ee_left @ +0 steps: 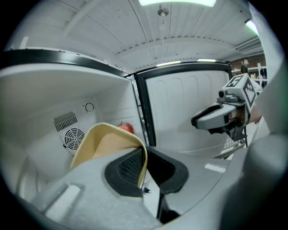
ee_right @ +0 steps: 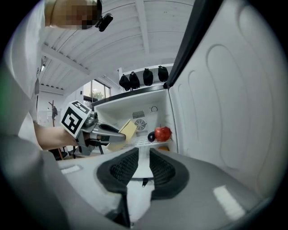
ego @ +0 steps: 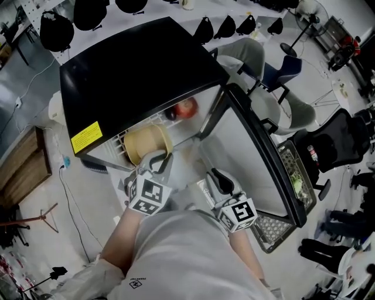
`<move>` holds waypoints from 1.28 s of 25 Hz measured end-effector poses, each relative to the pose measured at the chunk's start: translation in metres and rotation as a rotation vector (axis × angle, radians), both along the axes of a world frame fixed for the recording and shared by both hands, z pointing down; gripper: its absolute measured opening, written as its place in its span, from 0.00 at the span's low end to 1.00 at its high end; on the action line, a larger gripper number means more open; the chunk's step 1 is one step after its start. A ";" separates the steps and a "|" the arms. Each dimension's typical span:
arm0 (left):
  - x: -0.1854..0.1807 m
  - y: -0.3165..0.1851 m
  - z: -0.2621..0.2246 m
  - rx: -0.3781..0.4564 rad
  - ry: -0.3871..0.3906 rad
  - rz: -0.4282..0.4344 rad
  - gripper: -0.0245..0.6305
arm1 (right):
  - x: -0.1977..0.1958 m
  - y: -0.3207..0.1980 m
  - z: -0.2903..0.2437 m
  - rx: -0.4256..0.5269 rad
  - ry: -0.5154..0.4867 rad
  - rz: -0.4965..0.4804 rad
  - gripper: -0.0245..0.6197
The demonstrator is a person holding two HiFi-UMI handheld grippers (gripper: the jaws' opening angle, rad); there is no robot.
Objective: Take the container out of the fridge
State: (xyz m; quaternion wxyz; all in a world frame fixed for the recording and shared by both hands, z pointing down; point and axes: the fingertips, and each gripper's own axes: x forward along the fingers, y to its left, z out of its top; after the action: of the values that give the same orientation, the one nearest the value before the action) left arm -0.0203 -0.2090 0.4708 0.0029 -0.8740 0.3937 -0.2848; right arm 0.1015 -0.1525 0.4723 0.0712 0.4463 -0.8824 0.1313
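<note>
Pinching the rim of the container [ee_left: 102, 144], the left claw [ee_left: 145, 157] holds it at the fridge [ego: 135, 76] mouth. Nearby the right claw [ee_right: 144, 158] gapes, empty.

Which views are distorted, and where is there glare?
Head view: even light, mild bending at edges, faint sheen on the black fridge top. Left gripper view: strong fisheye, dark corners, ceiling lamp overexposed. Right gripper view: same fisheye; apple sharp.
</note>
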 end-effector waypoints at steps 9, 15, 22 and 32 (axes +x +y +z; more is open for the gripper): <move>-0.012 0.041 -0.011 -0.022 0.252 -0.011 0.07 | -0.028 0.003 -0.003 -0.002 -0.003 -0.096 0.16; -0.032 0.064 -0.019 -0.028 0.403 -0.058 0.07 | -0.052 0.008 -0.006 0.003 -0.006 -0.169 0.16; -0.063 0.081 -0.029 0.022 0.479 -0.116 0.07 | -0.075 0.009 -0.009 0.019 0.001 -0.230 0.16; -0.087 0.089 -0.047 0.059 0.659 -0.111 0.07 | -0.095 0.006 -0.018 0.040 -0.008 -0.286 0.16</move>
State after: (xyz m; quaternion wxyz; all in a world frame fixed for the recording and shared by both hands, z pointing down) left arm -0.1068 -0.1197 0.4235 -0.1150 -0.8959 0.4285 0.0247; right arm 0.0061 -0.1469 0.4544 0.0767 0.3169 -0.9396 0.1038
